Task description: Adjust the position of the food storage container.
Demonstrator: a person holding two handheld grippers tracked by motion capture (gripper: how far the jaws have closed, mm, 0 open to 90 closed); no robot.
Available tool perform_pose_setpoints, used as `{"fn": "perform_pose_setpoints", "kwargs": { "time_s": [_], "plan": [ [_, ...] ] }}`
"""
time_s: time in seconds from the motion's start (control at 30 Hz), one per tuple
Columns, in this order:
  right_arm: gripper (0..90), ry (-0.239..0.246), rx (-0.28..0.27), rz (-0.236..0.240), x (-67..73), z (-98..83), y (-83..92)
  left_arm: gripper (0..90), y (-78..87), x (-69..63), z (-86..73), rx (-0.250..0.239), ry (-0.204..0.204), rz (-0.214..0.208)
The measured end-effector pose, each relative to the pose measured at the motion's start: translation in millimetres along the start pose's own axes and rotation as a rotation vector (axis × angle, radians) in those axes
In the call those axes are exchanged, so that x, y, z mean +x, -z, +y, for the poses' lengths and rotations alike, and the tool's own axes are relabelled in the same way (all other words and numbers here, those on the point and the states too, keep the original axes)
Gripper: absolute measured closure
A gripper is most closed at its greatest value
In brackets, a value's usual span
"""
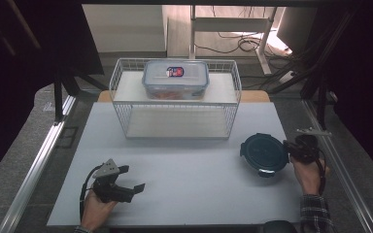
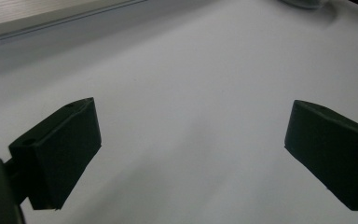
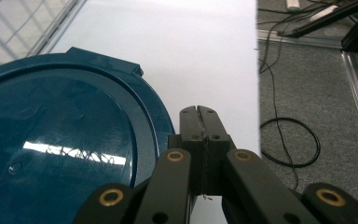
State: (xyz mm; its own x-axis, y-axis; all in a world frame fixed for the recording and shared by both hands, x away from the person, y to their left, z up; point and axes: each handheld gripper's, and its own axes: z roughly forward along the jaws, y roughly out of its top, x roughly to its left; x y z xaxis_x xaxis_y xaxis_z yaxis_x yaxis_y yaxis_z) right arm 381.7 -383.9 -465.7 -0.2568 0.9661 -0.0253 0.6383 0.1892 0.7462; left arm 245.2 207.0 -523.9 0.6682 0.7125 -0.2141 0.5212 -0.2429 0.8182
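The right gripper [image 3: 199,112] has its two black jaws pressed flat together with nothing between them; their tips lie just beside the rim of the dark blue round lid [image 3: 65,140], at its right edge, though I cannot tell whether they touch it; in the high view that right gripper [image 1: 287,145] sits at the right side of the white table [image 1: 184,170], and the lid [image 1: 264,153] rests flat on the tabletop near the table's right edge. The left gripper [image 2: 191,154] has its jaws spread wide over bare white surface and holds nothing; in the high view it [image 1: 131,182] sits low near the front left of the table, well apart from the lid. Beyond both, a white wire basket [image 1: 175,127] stands at the far middle of the table; a clear rectangular container [image 1: 176,78] with a blue-grey lid sits on top of it.
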Motion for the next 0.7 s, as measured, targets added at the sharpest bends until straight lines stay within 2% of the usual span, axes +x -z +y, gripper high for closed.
{"fn": "perform_pose_setpoints", "kwargs": {
  "time_s": [0.23,0.5,0.6,0.63,0.7],
  "plan": [
    [89.8,0.044,0.01,0.059,26.9,3.0,-5.3,3.2,0.4,-0.4,0.4,0.003,-0.007,0.001],
    [89.9,0.113,0.018,0.131,68.5,3.4,-8.0,3.6,0.1,-0.9,0.5,0.005,-0.001,-0.01],
    [89.7,0.14,0.02,0.138,69.9,4.0,-7.8,3.6,0.1,-1.3,0.1,0.007,0.001,-0.01],
    [89.7,0.125,0.016,0.147,66.9,3.1,-6.8,3.5,0.4,-1.5,-0.1,0.006,0.003,-0.009],
    [89.7,0.133,0.026,0.055,60.3,-0.9,-2.5,3.5,1.3,-1.6,-0.7,0.005,0.005,-0.011]
  ]
}}
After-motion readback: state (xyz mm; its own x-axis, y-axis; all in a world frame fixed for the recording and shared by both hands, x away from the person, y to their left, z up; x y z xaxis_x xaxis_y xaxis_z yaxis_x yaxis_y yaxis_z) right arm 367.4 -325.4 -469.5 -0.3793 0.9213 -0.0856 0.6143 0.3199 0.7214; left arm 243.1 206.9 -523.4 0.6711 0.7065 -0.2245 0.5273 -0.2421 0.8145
